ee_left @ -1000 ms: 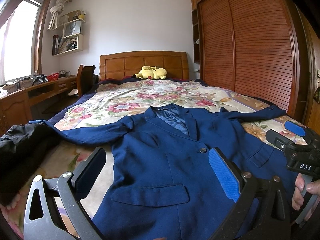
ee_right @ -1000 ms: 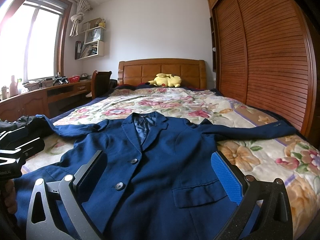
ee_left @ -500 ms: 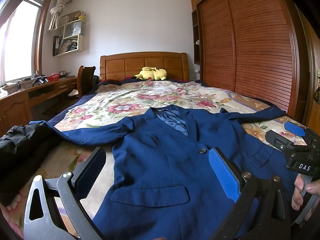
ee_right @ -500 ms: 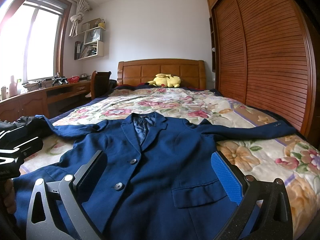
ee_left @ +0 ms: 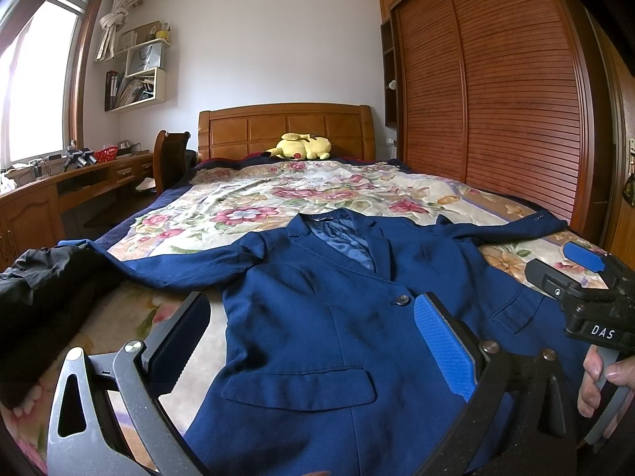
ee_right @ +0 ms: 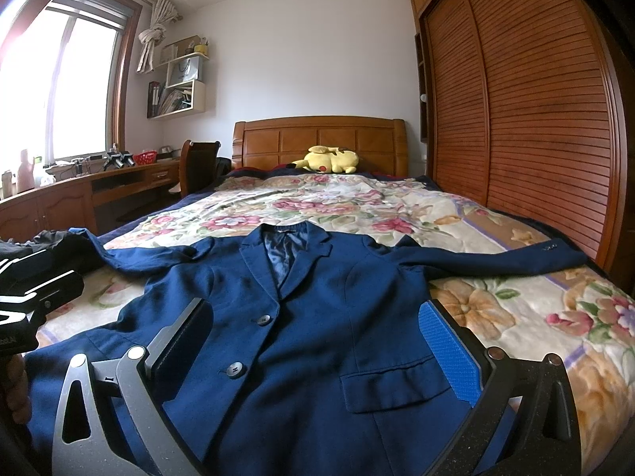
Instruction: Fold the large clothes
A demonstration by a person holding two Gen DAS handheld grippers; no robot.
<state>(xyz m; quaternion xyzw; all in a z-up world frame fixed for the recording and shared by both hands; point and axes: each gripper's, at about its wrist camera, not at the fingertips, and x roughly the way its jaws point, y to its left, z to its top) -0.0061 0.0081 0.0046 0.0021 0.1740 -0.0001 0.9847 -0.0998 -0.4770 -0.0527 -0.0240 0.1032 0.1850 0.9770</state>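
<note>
Jacket flat on bed, both grippers poised at its near hem, nothing gripped.

The navy jacket point(ee_left: 317, 317) lies face up on the floral bedspread point(ee_left: 254, 198), long axis running near to far: collar toward the headboard, hem nearest the grippers, sleeves spread out left and right. The left gripper point(ee_left: 313, 341) hangs over the near left front panel, jaws wide apart and empty, near the left edge. The right gripper point(ee_right: 317, 345) hangs over the near right panel by the flap pocket, jaws likewise wide and empty. Judgement: the left sleeve point(ee_left: 170, 263) falls to the left gripper, the right sleeve point(ee_right: 496, 260) to the right; both sleeves lie well beyond the jaws, toward the far side. Front buttoned, cloth smooth, few wrinkles; a black garment point(ee_left: 35, 297) touches the left sleeve end.
</note>
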